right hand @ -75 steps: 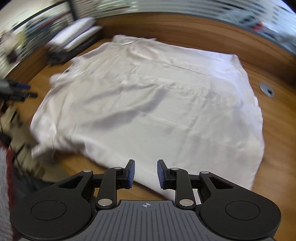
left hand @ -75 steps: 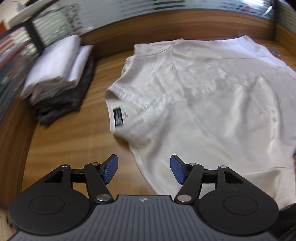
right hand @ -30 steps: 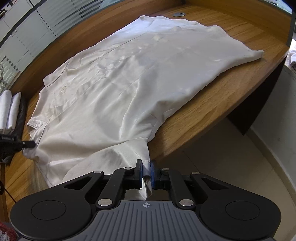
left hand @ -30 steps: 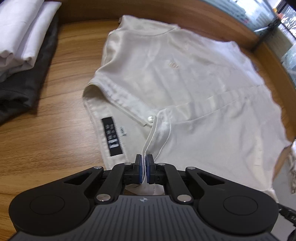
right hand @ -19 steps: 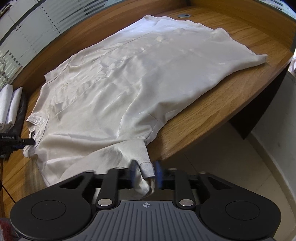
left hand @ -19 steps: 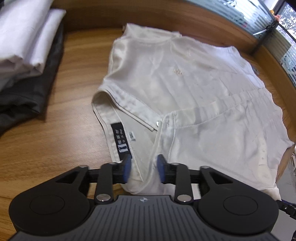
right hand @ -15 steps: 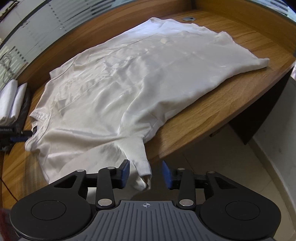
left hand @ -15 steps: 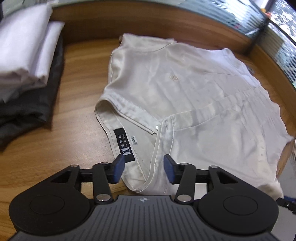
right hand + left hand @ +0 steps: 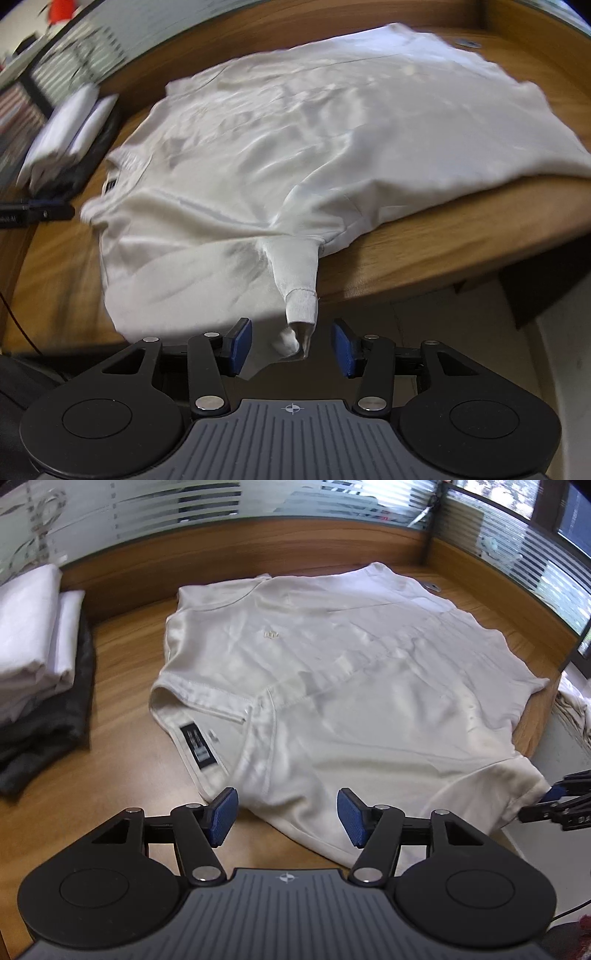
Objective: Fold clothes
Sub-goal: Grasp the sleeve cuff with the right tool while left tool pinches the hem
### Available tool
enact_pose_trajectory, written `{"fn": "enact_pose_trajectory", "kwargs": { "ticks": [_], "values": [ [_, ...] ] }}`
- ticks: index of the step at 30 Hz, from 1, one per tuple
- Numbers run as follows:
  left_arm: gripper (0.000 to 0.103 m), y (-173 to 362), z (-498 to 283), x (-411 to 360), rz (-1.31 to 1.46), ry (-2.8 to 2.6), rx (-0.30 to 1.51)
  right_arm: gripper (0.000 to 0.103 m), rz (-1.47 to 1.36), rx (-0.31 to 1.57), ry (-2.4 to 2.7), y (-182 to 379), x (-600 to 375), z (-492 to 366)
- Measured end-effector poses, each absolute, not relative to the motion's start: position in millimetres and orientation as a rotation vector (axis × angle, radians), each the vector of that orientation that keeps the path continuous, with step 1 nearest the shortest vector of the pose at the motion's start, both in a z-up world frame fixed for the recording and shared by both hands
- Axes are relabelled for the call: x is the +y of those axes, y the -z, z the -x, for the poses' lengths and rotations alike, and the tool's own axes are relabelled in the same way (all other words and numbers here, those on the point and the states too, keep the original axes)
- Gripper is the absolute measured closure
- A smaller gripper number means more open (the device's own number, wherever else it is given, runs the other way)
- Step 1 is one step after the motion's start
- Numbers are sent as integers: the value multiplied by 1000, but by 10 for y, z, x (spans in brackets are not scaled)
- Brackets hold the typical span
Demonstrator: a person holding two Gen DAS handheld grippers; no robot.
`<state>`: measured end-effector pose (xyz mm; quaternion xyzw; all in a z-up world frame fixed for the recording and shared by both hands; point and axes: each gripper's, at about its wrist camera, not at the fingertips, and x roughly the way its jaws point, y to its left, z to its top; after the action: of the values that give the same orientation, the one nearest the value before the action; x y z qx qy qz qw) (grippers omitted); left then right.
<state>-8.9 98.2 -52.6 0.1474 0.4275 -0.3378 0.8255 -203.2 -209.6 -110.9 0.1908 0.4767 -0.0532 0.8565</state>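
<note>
1. Wooden desk (image 9: pixel 122 657) with a raised back edge carries the work; frosted striped glass (image 9: pixel 155 509) runs behind it.
2. We find the left gripper (image 9: pixel 288 818) nearest the left camera, jaws spread wide, blue pads (image 9: pixel 221 816) clear of any cloth and holding nothing. It hovers just short of the shirt's near edge.
3. We find the right gripper (image 9: pixel 291 347) likewise wide open and empty. A sleeve cuff (image 9: pixel 301 314) hangs off the desk's front edge and dangles between its pads (image 9: pixel 238 345); we cannot tell whether it touches either one.
4. We note the white shirt (image 9: pixel 351 686) lying spread across the desk, collar (image 9: pixel 207 698) toward the left gripper, with a black neck label (image 9: pixel 197 746) showing inside it. The far hem lies near the back edge. The fabric is wrinkled, not yet folded.
5. We note the right gripper's tip (image 9: pixel 557 805) visible at the right border of the left view, beside the sleeve.
6. We record a stack of folded clothes (image 9: pixel 37 653) farther left, white pieces on top of dark ones, apart from the shirt.
7. We record a small round metal fitting (image 9: pixel 433 587) set in the desk beyond the shirt.
</note>
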Motion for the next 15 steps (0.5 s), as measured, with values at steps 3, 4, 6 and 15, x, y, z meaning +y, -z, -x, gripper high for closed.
{"fn": "enact_pose_trajectory", "kwargs": {
  "ticks": [3, 4, 6, 15],
  "values": [
    [37, 504, 353, 982, -263, 663, 913, 55, -373, 1025, 34, 1172, -2129, 1983],
    [37, 501, 453, 981, -248, 639, 913, 56, -359, 1028, 7, 1188, -2131, 1970],
    [34, 487, 658, 974, -225, 586, 915, 72, -342, 1038, -42, 1229, -2150, 1943],
    [24, 546, 1639, 742, -194, 473, 901, 100, -508, 1041, -268, 1110, -2459, 1806]
  ]
}}
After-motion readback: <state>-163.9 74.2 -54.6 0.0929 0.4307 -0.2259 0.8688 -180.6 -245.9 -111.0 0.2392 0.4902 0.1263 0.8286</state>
